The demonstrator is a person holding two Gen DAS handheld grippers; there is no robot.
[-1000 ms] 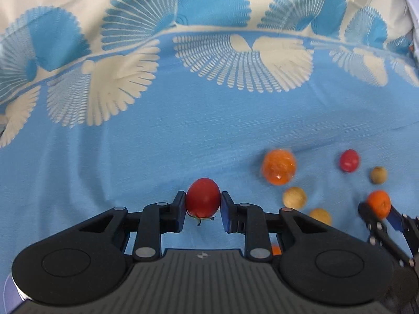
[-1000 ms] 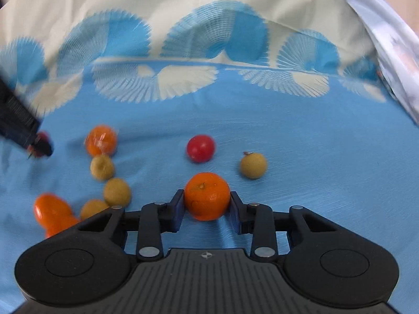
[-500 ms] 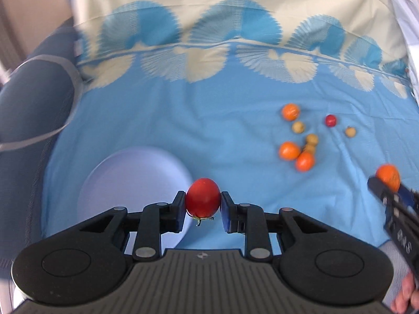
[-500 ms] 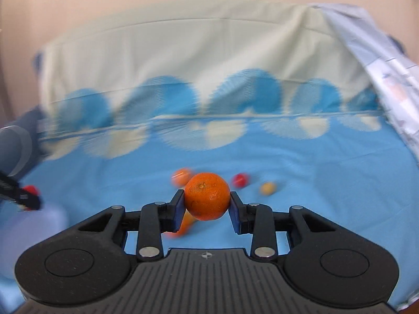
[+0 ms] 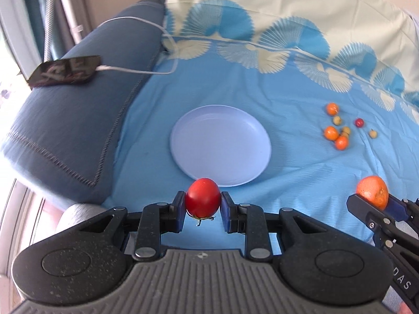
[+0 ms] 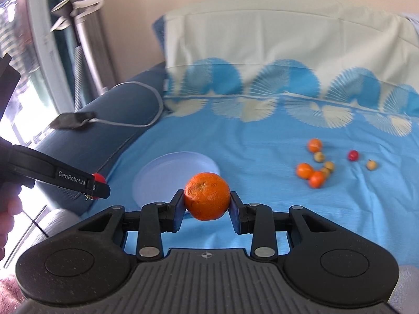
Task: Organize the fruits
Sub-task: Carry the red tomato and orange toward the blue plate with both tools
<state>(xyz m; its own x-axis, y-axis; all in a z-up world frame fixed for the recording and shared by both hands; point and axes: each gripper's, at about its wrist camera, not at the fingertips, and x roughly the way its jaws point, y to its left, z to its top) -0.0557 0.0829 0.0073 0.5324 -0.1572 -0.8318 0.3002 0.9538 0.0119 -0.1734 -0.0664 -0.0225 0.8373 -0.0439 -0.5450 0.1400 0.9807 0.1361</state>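
My left gripper (image 5: 203,206) is shut on a red tomato (image 5: 203,200) and holds it in the air near the front edge of a pale lavender plate (image 5: 220,141). My right gripper (image 6: 207,205) is shut on an orange mandarin (image 6: 207,196), raised above the cloth to the right of the plate (image 6: 157,178). The right gripper with the mandarin (image 5: 373,192) also shows at the right of the left wrist view. The left gripper (image 6: 95,185) shows at the left of the right wrist view. Several small fruits (image 5: 337,130) lie in a loose cluster on the blue cloth, far right.
A blue patterned cloth (image 5: 288,91) covers the surface. A dark blue cushion (image 5: 68,120) lies to the left of the plate, with a black phone (image 5: 64,70) and white cable (image 5: 146,72) on it. A cream pillow (image 6: 275,34) stands at the back.
Both grippers have lifted and pulled back to the left, away from the fruit cluster, each with its fruit. The plate has come fully into view ahead of the left gripper.
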